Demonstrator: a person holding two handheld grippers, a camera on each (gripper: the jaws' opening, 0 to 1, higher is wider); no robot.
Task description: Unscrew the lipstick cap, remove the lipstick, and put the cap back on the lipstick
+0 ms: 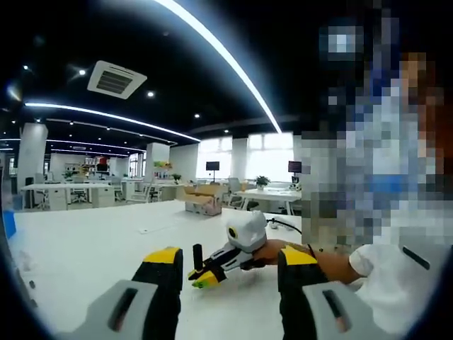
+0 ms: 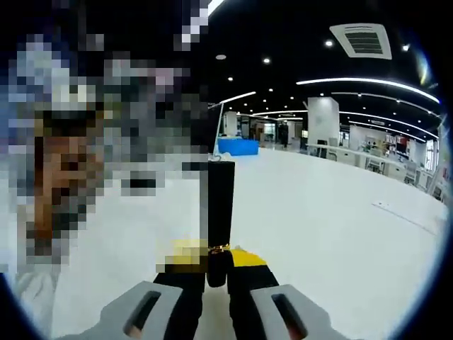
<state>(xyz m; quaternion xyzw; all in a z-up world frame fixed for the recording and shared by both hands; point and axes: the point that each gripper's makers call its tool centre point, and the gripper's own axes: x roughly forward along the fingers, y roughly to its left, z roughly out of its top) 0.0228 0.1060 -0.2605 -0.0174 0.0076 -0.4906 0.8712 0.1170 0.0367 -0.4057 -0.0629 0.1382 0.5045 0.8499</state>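
Jaws of the left gripper (image 1: 228, 273) stood wide apart in the left gripper view, yellow-tipped and holding nothing, with bare white table (image 1: 92, 241) showing between them. Beyond that gap the right gripper (image 1: 207, 273) came in from the right, held in a person's hand (image 1: 272, 253), and gripped a black lipstick (image 1: 197, 256) that stood upright above its yellow tips. Open tabletop stretched away to the left and ahead of both grippers, as far as the table's far edge. A cardboard box (image 1: 202, 199) sat near that far edge, well apart from the grippers, and a white sleeve (image 1: 396, 276) filled the lower right.

Seen from the right gripper view, the right gripper's (image 2: 216, 261) own jaws were pressed together on the lower end of the lipstick (image 2: 216, 212). It rose straight up from between the yellow tips, and a thin gold band showed just above them. Whether the cap was seated or loosened could not be told. White tabletop (image 2: 318, 227) lay open ahead and to the right, running out to a distant edge. A blue bin (image 2: 237, 146) stood far behind the lipstick.
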